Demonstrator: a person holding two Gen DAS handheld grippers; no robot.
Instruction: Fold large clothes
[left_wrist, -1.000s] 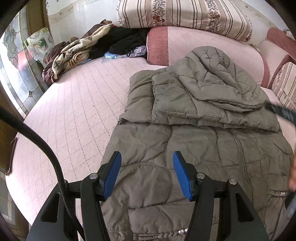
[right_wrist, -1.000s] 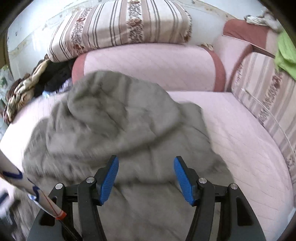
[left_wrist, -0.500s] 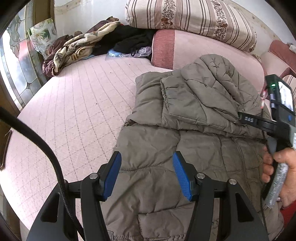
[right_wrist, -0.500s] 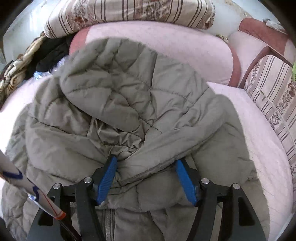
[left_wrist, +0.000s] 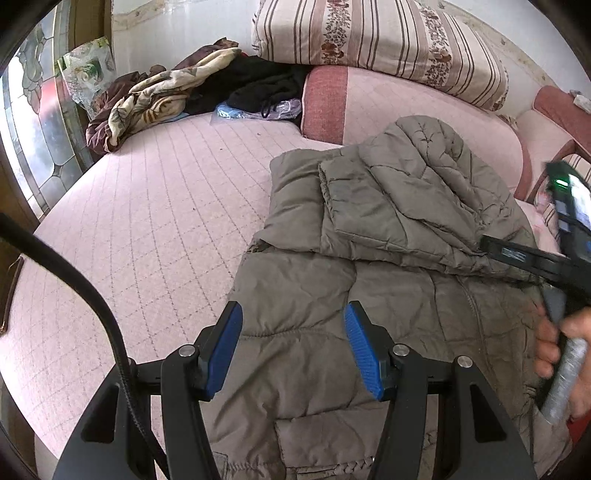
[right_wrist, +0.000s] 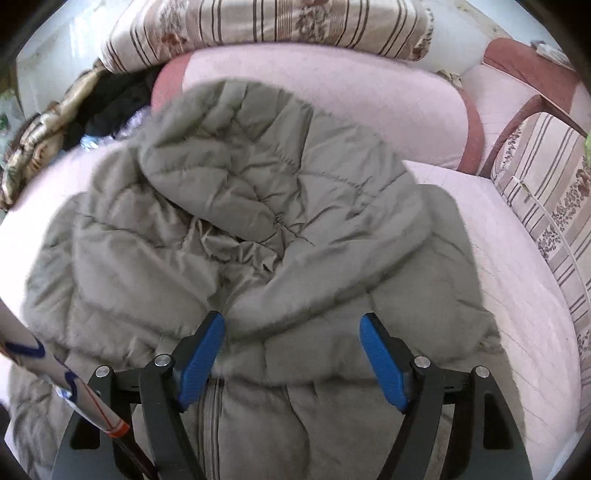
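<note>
An olive-grey quilted jacket (left_wrist: 369, 295) lies front up on the pink quilted bed (left_wrist: 155, 229), with its hood (right_wrist: 236, 147) toward the bolster and a sleeve folded across the chest. My left gripper (left_wrist: 292, 310) hovers open over the jacket's lower left part, nothing pinched between its blue pads. My right gripper (right_wrist: 291, 321) is low over the folded sleeve (right_wrist: 332, 280) just above the zip. Its jaws are opening, and the fabric lies between them without being pressed. The left wrist view shows the right gripper (left_wrist: 517, 254) at the right edge, held by a hand (left_wrist: 561, 343).
A striped pillow (left_wrist: 376, 40) rests on a pink bolster (left_wrist: 388, 107) behind the jacket. A pile of clothes and a blanket (left_wrist: 159, 96) sits at the back left by a stained-glass window (left_wrist: 40, 140). A striped cushion (right_wrist: 546, 192) stands at the right. A black cable (left_wrist: 74, 273) crosses the left wrist view.
The right gripper dropped closer onto the jacket's folded sleeve and its jaws spread wider. It also came into the left wrist view from the right. The left gripper stayed open.
</note>
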